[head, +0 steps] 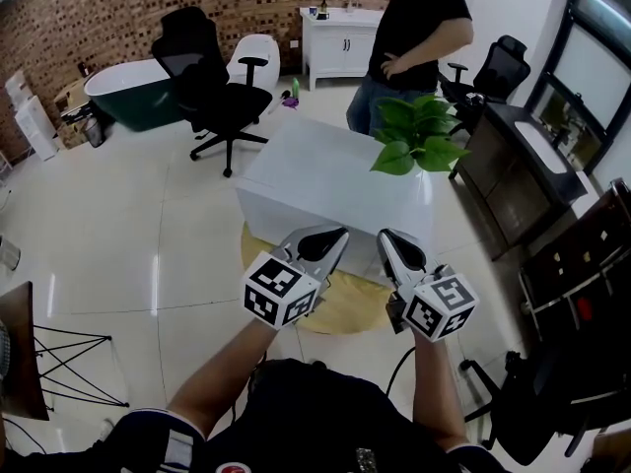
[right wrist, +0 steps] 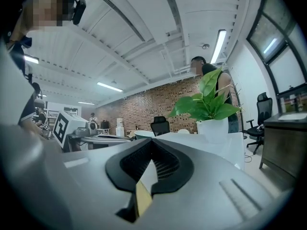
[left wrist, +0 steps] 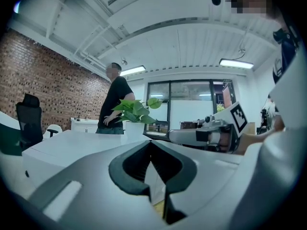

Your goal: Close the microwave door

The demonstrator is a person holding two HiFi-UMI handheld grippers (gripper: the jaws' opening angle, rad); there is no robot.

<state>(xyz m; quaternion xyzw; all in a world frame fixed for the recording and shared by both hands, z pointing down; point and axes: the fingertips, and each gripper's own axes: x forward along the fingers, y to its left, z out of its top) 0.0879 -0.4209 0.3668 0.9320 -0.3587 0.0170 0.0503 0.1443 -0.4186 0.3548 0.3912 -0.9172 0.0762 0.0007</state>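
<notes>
I cannot make out a microwave or its door in any view. In the head view my left gripper (head: 339, 234) and right gripper (head: 385, 235) are held side by side in front of me, both pointing at a white box-shaped table (head: 315, 180). Both are shut with nothing between the jaws. In the left gripper view the left gripper's (left wrist: 151, 143) jaws meet at the tip, and the right gripper's marker cube (left wrist: 236, 118) shows beside it. The right gripper view shows the right gripper (right wrist: 152, 141) shut the same way, over the table's white top (right wrist: 192, 139).
A potted green plant (head: 418, 134) stands on the table's right end. A person (head: 414, 28) stands behind the table. A black office chair (head: 209, 75) and a tub (head: 126, 91) are at the far left. A dark cabinet (head: 513, 175) lines the right. A yellow round mat (head: 345, 308) lies underfoot.
</notes>
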